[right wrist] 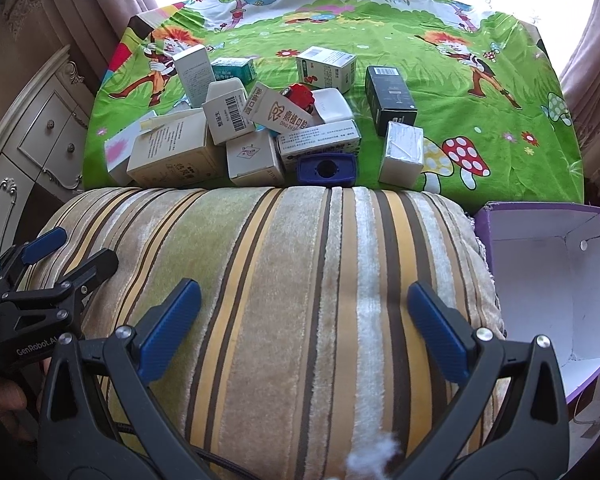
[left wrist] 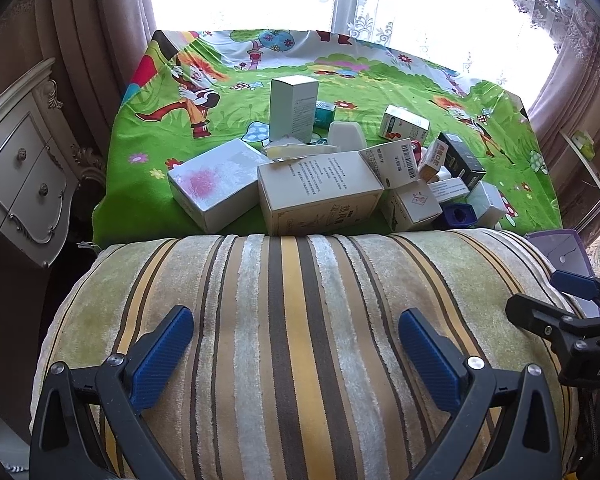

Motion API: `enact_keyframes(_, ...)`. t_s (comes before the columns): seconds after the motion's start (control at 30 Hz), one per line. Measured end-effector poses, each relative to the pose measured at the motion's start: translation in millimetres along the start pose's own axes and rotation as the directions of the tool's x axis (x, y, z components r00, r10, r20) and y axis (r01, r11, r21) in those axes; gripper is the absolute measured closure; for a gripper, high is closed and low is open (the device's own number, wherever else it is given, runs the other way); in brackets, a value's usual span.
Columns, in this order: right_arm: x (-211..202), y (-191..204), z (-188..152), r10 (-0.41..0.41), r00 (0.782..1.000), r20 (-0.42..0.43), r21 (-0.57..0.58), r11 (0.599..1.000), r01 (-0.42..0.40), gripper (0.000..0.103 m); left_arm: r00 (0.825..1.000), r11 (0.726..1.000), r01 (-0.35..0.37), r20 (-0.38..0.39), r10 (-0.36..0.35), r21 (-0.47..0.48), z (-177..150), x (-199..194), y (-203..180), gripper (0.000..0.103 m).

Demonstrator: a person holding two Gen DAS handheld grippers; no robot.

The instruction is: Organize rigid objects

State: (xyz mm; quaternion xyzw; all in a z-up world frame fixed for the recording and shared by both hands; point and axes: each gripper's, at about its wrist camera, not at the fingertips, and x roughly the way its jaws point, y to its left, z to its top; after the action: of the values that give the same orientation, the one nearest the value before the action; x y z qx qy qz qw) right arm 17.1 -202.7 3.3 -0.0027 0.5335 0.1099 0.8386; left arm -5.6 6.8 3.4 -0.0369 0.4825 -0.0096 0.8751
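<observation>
Several small cardboard boxes lie heaped on a green cartoon-print cloth. Among them are a beige box with printed text, a tall white box, a black box, a silver-wrapped box, a blue box and a small red toy car. My left gripper hovers open over a striped cushion, short of the heap. My right gripper is open too, above the same cushion, holding nothing.
An empty purple-edged carton stands to the right of the cushion. A cream drawer cabinet stands on the left. Curtains and a bright window lie behind the table. A hand grips the left tool's handle.
</observation>
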Motion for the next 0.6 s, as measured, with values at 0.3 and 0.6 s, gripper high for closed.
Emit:
enact_keyframes(0.3,-5,-1,6,0.039,0.999,0.022,-0.014,0.999,-0.039,0.0,0.996,0.996,0.087,0.037,-0.086,-0.024,3,-7,5,0.009)
enact_keyframes(0.6,-9,2,28,0.069,0.994,0.087,0.0,0.998,-0.069,0.0,0.987,0.986,0.16,0.027,-0.159,-0.036,14,-5,9,0.031)
